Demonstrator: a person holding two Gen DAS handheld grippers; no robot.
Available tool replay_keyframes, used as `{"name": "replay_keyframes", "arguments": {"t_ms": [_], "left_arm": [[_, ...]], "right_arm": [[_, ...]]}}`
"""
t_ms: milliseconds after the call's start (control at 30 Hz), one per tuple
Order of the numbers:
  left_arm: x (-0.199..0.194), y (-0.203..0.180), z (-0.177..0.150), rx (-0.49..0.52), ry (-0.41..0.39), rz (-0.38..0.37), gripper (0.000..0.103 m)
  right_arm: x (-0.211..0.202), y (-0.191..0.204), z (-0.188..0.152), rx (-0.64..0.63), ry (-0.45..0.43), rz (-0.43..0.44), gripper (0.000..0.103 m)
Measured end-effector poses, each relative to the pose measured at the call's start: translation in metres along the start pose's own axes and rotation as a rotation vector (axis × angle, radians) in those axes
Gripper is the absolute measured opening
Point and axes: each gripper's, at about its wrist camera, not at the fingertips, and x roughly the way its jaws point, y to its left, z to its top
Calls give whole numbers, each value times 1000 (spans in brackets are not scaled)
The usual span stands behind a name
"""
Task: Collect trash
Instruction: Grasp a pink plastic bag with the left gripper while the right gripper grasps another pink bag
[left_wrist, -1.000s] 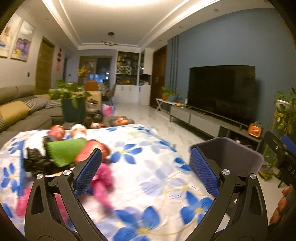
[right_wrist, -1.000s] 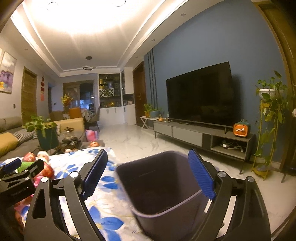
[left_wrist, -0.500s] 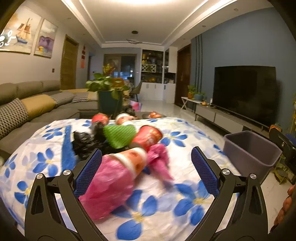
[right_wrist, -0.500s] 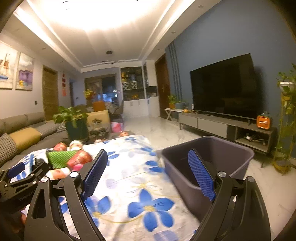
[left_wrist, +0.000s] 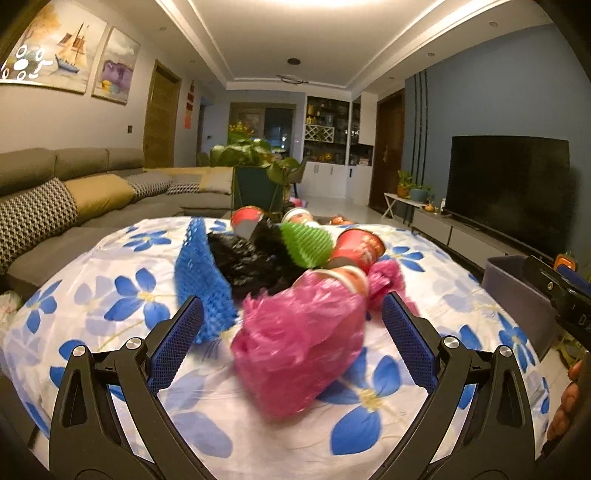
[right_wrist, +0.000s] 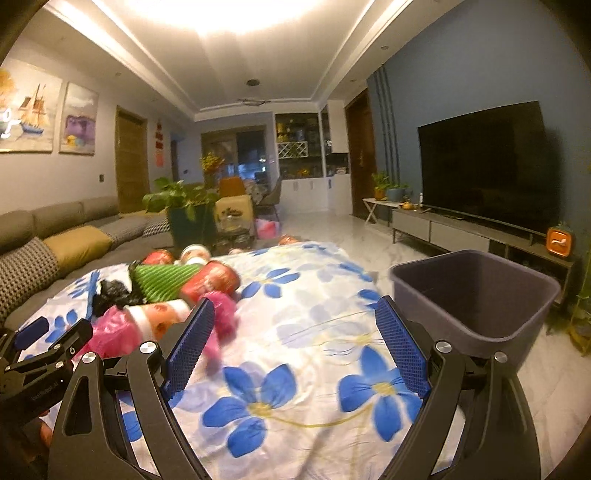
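Your left claw (left_wrist: 291, 341) is wide open around the pink bag (left_wrist: 299, 343), not squeezing it. Your right claw (right_wrist: 295, 349) is wide open and holds nothing, with the bin (right_wrist: 476, 295) past the table's (right_wrist: 314, 332) right edge.

Black left gripper (left_wrist: 291, 345) frame, blue textured pads, silver screws

Both handheld grippers point forward side by side, the left gripper (left_wrist: 291, 343) and right gripper (right_wrist: 295, 343) each with jaws spread wide.
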Motion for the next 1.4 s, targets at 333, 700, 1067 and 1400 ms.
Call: {"name": "replay_keyframes", "arguments": {"t_ms": [333, 700, 1067, 1400], "left_arm": [[28, 11, -12, -19, 70, -50, 88], [42, 10, -21, -13, 125, -92, 51], [35, 22, -13, -64, 109, -154, 14], [12, 38, 10, -109, 30, -144, 14]], "right_arm": [[22, 19, -10, -26, 43, 49, 83], [45, 36, -21, -67, 86, 90, 73], [73, 52, -30, -98, 161, 133, 53], [96, 69, -35, -178, 215, 116, 24]]}}
